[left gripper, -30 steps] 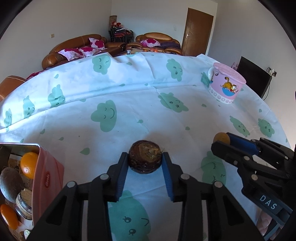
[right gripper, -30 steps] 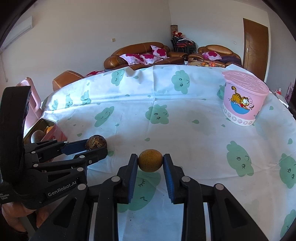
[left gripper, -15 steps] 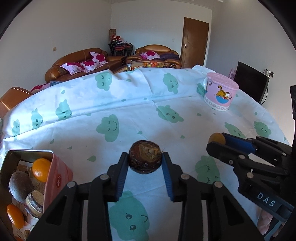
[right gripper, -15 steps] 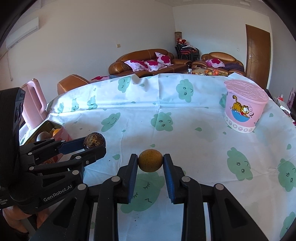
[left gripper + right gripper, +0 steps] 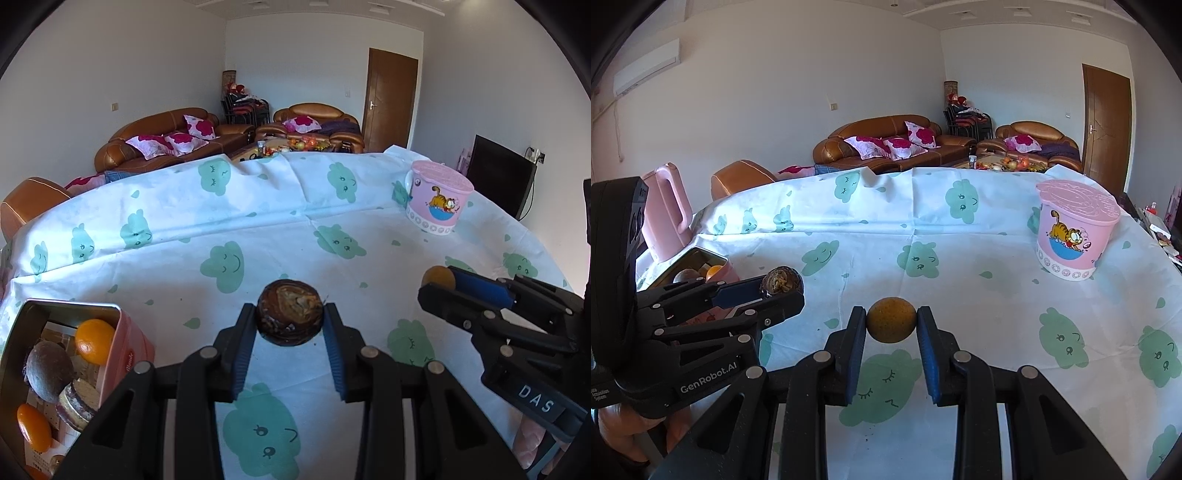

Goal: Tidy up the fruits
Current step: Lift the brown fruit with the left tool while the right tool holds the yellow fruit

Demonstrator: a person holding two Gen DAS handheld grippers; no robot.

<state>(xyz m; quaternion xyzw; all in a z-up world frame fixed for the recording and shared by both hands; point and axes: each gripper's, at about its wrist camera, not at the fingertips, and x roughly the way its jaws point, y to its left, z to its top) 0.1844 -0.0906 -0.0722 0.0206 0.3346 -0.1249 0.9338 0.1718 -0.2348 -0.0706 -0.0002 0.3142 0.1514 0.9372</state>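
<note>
Now my left gripper (image 5: 290,325) clamps the dark mangosteen (image 5: 289,316), right gripper (image 5: 891,325) pinching the yellow-brown fruit (image 5: 891,320); I'd lower each gently into the pink tin (image 5: 127,334), mangosteen first.

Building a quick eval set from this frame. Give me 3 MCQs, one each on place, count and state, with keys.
1. Where is the pink tin relative to the left tongs?
A. To their left
B. To their right
C. Straight ahead by the far table edge

2. How many orange fruits show inside the tin?
A. None
B. Two
C. Five

3. What is the state of the right tongs?
A. Open over bare cloth
B. Shut on the yellow-brown round fruit
C. Shut on the pink Garfield tub

Key:
1 A: in the left wrist view the tin sits at the lower left of the tongs.
2 B: one orange fruit lies near the tin's top, another near its bottom.
3 B: both blue pads press the fruit's sides; likewise the left tongs grip the dark brown fruit.
</note>
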